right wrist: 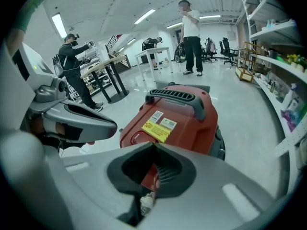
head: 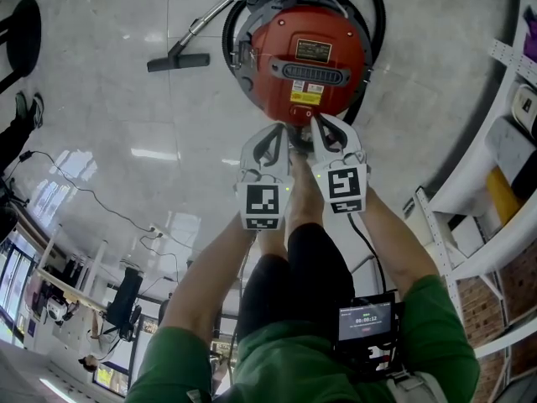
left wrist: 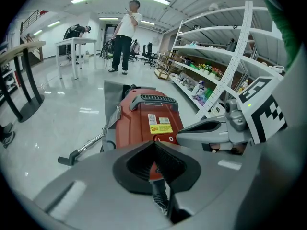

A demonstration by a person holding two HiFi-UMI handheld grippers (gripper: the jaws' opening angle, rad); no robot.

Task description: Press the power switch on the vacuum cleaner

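Nearest, the left gripper (head: 281,133) and right gripper (head: 319,126) sit side by side, jaws clenched on nothing, which I judge gives blunt tips for pushing. At twelve o'clock lies the vacuum cleaner (head: 306,57), its power switch (left wrist: 166,139) just beyond the left tips.

The red, round vacuum cleaner (head: 306,53) stands on the glossy floor (head: 126,124) with its dark handle (head: 315,72) on top. Its red rocker power switch (left wrist: 167,139) sits below the yellow label (left wrist: 160,128).

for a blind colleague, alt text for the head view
From above: a red vacuum cleaner on a glossy floor, with the left gripper and right gripper, both shut, pointing side by side at its near edge. Its floor nozzle lies at left.
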